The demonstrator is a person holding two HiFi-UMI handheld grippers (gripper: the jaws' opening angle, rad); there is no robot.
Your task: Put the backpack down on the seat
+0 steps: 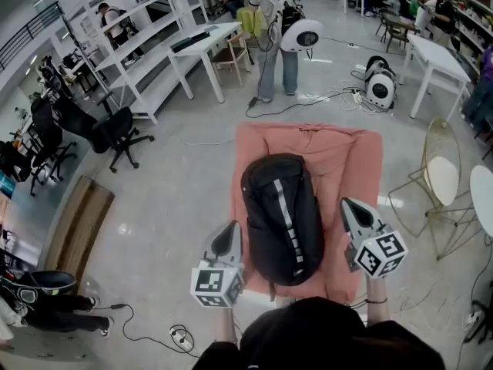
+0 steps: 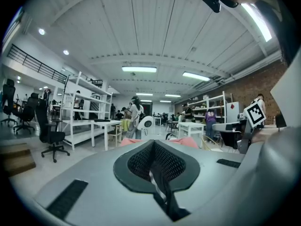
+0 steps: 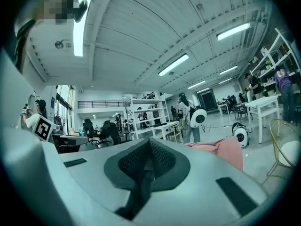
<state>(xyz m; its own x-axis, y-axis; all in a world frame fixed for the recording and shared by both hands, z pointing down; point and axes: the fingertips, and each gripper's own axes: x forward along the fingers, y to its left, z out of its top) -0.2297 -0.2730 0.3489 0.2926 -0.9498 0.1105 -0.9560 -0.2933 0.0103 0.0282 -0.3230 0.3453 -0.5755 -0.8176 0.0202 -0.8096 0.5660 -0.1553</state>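
Note:
A black backpack [image 1: 281,218] with a pale stripe lies lengthwise over the pink seat [image 1: 339,153]; whether it rests on the seat or hangs just above it I cannot tell. My left gripper [image 1: 229,231] is at its left side and my right gripper [image 1: 348,206] at its right, both pointing away from me. In the left gripper view the left gripper [image 2: 154,146] is shut on a black strap [image 2: 162,192] with a white stripe that hangs from the jaws. In the right gripper view the right gripper [image 3: 149,144] is shut on a dark strap [image 3: 138,192].
A gold wire chair [image 1: 439,176] and a round white table edge [image 1: 484,199] stand to the right. A black office chair [image 1: 115,133] is at the left. Beyond the seat a person [image 1: 273,21] stands by a white round device [image 1: 302,35]. Cables trail over the floor.

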